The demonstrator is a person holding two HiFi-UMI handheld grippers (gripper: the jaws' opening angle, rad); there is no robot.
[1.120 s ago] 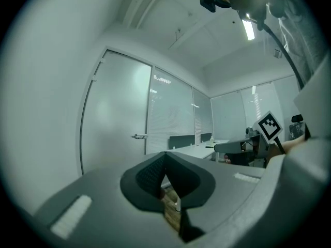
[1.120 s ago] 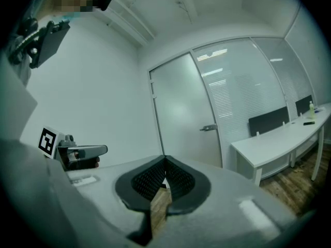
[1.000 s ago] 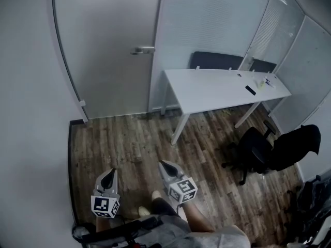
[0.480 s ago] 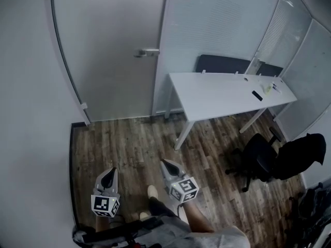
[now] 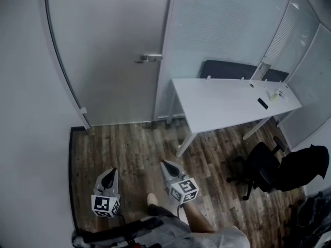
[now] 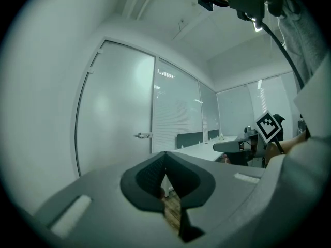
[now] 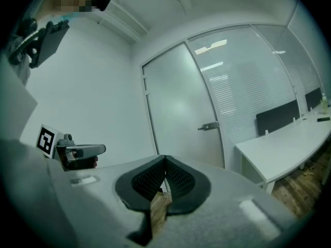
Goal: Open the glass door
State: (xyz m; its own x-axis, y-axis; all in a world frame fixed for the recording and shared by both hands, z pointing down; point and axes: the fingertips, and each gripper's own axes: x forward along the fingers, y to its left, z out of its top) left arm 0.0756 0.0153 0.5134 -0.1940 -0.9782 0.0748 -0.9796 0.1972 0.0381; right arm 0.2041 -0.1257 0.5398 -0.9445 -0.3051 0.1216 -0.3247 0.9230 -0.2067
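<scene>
The frosted glass door (image 5: 111, 50) stands shut ahead, with a metal lever handle (image 5: 147, 58) at its right edge; the door (image 6: 116, 112) and the handle (image 6: 144, 135) also show in the left gripper view, and the door (image 7: 178, 107) with its handle (image 7: 209, 125) in the right gripper view. My left gripper (image 5: 110, 175) is held low at the lower left, shut and empty. My right gripper (image 5: 168, 167) sits beside it, jaws together with nothing between them. Both point toward the door, well short of it.
A white desk (image 5: 232, 105) stands right of the door against the glass partition (image 5: 217, 25), with dark chairs behind it. A black office chair (image 5: 274, 172) sits at the right. The wall (image 5: 26, 112) is close on the left. Wood floor (image 5: 129, 149) lies between me and the door.
The door, handle and desk have drawn nearer and shifted right in the head view as I move forward. Both grippers keep their place in the picture and stay shut.
</scene>
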